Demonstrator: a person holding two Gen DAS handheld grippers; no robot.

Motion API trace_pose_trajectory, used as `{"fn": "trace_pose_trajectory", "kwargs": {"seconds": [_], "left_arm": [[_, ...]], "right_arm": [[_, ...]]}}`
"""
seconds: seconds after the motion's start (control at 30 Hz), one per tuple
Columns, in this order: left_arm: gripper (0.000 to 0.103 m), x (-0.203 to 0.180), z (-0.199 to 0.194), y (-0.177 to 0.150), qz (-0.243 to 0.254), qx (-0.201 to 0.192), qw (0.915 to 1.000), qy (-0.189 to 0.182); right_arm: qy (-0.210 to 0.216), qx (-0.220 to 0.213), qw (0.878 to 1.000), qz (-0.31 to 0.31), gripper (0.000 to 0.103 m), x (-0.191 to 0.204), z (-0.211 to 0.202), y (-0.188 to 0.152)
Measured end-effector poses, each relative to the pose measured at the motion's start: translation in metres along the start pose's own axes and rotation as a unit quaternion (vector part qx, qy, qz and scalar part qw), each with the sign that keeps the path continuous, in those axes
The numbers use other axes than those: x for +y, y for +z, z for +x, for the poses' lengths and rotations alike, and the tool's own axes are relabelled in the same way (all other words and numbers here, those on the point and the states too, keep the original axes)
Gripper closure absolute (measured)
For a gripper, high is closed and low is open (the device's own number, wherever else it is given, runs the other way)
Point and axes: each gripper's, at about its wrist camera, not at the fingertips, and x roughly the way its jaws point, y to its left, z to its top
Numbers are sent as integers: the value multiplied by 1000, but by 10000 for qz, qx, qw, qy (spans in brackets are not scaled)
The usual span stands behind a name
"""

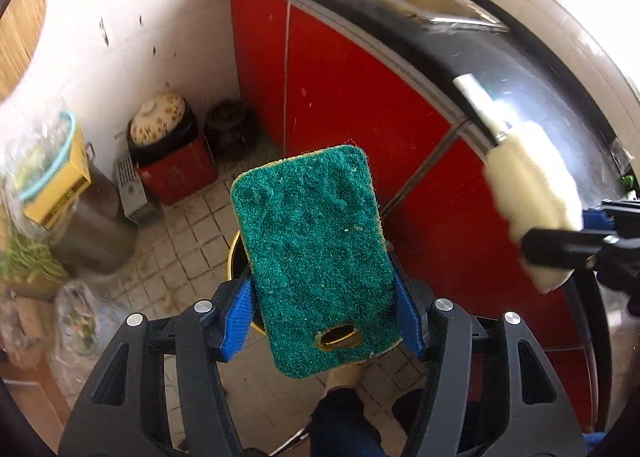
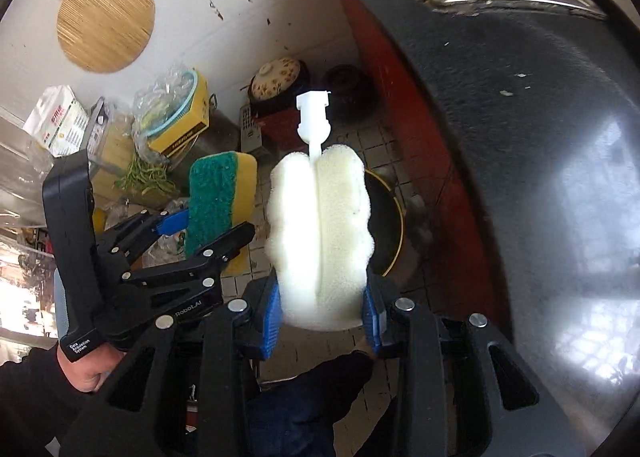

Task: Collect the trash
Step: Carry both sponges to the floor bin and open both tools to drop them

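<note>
Left tongs [image 1: 324,321] clench green scouring pad [image 1: 316,257]; right tongs [image 2: 324,313] clench white sponge brush [image 2: 320,241]; bin [image 2: 390,225] below.

left tool [image 1: 324,309]: clamped, angled down | right tool [image 2: 324,309]: clamped, angled down

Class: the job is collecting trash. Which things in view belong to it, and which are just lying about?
In the job:
left claw clamping green scouring sponge
right claw clamping white foam brush
black bin below

Lying about:
clay pot
yellow box
round bamboo mat
</note>
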Motion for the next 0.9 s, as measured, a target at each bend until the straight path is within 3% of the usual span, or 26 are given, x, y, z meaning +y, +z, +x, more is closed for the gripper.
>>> {"fn": "trace_pose_trajectory", "kwargs": {"seconds": [0.2,0.4,0.47,0.6,0.77,0.9], "left_arm": [[44,18,45,-14,-139,392,9991,-72],[43,24,62,-22,-236,547,9981,-185],[41,25,65,-23,-253,572,9979,-184],[25,28,70,-23,-230,611,9977,-163],[20,29,67,-21,-225,609,9978,-93],[12,22,45,-19,-178,477,9987,-53]], "right_arm": [[34,387,9992,116,69,0,54,19],[1,544,9984,168,68,-5,72,32],[6,576,9982,152,64,-7,72,32],[-66,600,9982,50,42,-5,79,39],[-46,554,9985,-1,40,-5,66,36],[-84,280,9995,-69,29,-3,32,28]]}}
